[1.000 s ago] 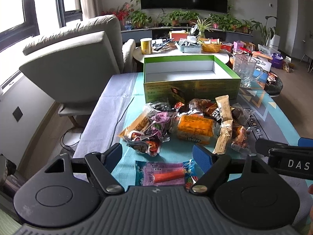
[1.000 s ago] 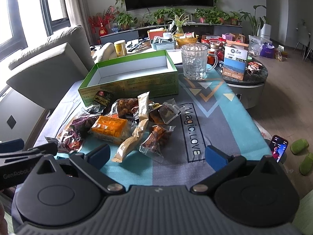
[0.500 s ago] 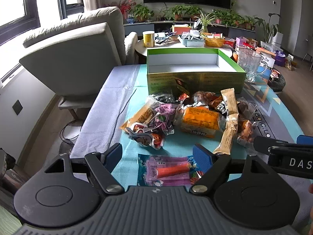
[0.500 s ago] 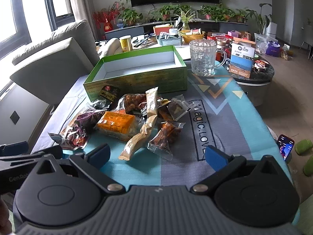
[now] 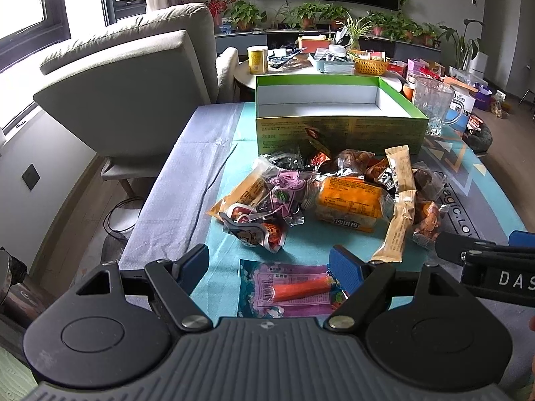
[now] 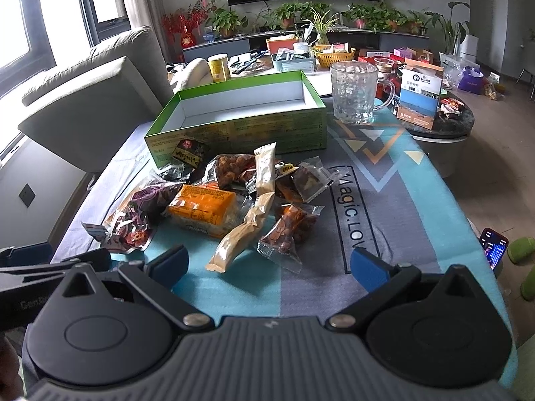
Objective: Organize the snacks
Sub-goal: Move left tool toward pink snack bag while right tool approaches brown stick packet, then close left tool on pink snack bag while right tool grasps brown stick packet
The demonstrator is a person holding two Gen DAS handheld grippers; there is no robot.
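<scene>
From the left wrist view, the left tongs stand wide open with nothing gripped, poised low over the near edge of the desk. A sausage packet lies flat between and just ahead of the blue fingertips, its orange stick running left to right across the view. Beyond it sits the snack pile, and behind the pile the green box appears empty, open side up. This looks like the start of sorting: nothing is boxed yet. The next move probably calls for lowering onto the sausage packet and closing across its short side.

From the right wrist view, the right tongs are likewise spread wide and hold nothing. Nearest them lies a tan snack bar, its long axis slanting from near left to far right, beside a clear nut packet. The glass mug stands just right of the box.
</scene>
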